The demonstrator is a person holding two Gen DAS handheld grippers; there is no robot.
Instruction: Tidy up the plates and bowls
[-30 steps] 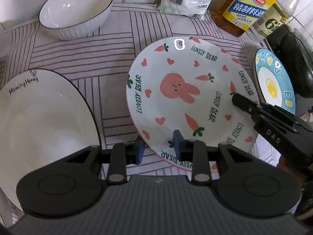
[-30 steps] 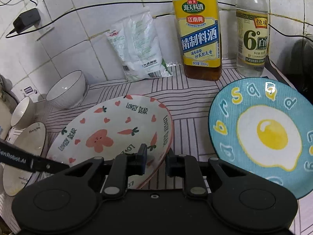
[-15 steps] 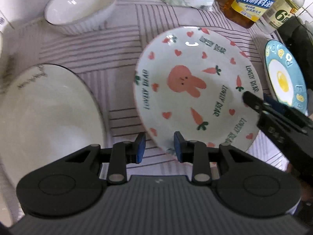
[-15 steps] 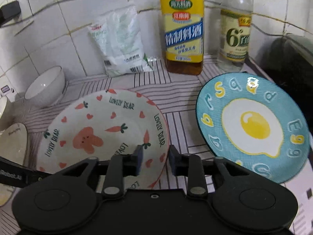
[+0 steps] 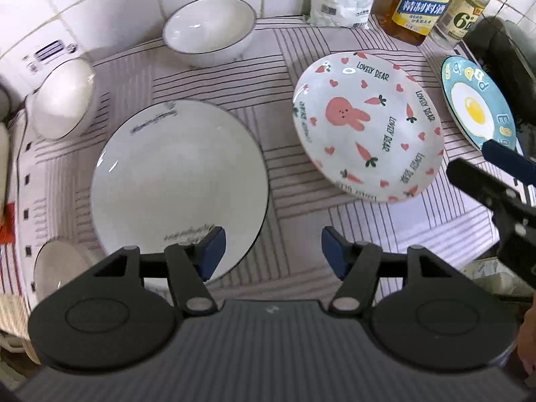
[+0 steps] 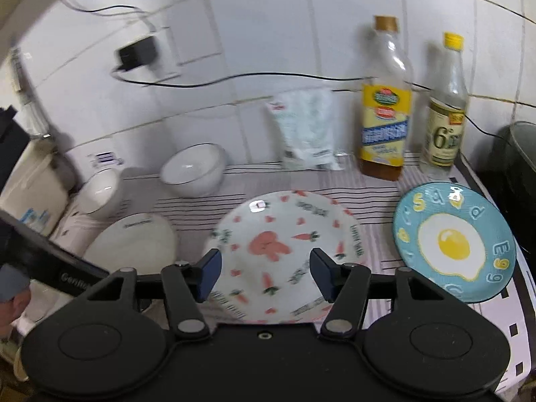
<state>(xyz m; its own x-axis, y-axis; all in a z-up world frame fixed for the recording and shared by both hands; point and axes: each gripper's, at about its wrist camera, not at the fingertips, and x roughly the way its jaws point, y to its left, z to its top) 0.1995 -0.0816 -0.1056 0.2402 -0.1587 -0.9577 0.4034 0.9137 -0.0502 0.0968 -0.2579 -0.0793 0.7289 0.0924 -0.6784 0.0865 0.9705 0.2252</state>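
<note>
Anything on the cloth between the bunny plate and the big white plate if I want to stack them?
Nothing visible. Only bare striped cloth lies between the bunny plate and the big white plate. The white bowl sits behind that gap, by the wall. Both grippers, left gripper and right gripper, are opening, with nothing between the jaws.

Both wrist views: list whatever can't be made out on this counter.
- Small white bowl, left wrist view: mostly hidden behind the left gripper.
- Blue fried-egg plate, left wrist view: lower edge covered by the right gripper.
- Rabbit-print plate lettering, right wrist view: blurred.
</note>
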